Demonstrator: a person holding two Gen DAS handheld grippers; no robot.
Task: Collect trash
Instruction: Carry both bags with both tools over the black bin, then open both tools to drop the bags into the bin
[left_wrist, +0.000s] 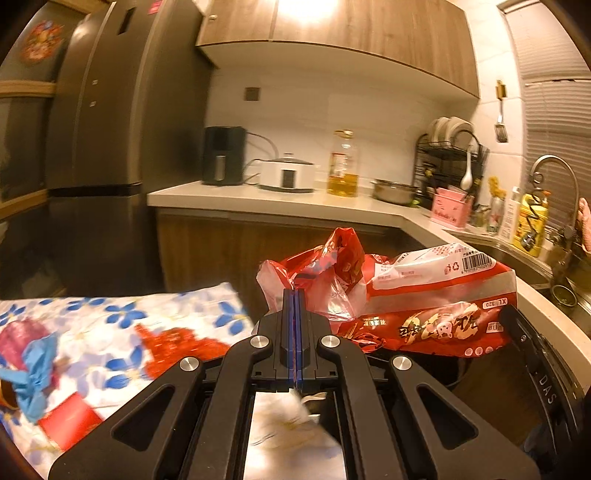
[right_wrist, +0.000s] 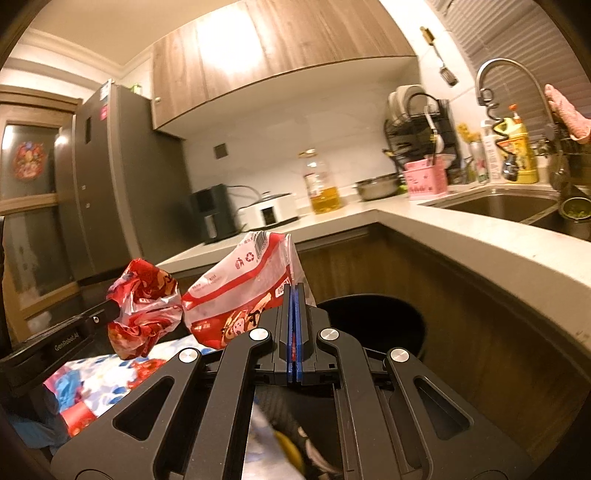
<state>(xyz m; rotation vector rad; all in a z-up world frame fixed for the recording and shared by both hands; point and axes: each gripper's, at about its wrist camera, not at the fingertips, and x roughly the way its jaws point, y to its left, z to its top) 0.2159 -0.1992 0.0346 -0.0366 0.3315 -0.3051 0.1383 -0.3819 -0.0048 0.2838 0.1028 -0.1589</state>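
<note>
Red wrappers hang in mid-air: the left gripper (left_wrist: 294, 295) jaws clenched on a crumpled wrapper (left_wrist: 317, 273), the right gripper (right_wrist: 294, 295) on a bag (right_wrist: 240, 288). Next, carry both over the black bin (right_wrist: 373, 321) and release.

Bin (right_wrist: 373, 325) mouth open; counter (right_wrist: 480, 251) edge crowds right.

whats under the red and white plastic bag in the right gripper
The right gripper holds the red-and-white printed plastic bag; the round black bin lies beside and below. Its inside is too dark.
</note>
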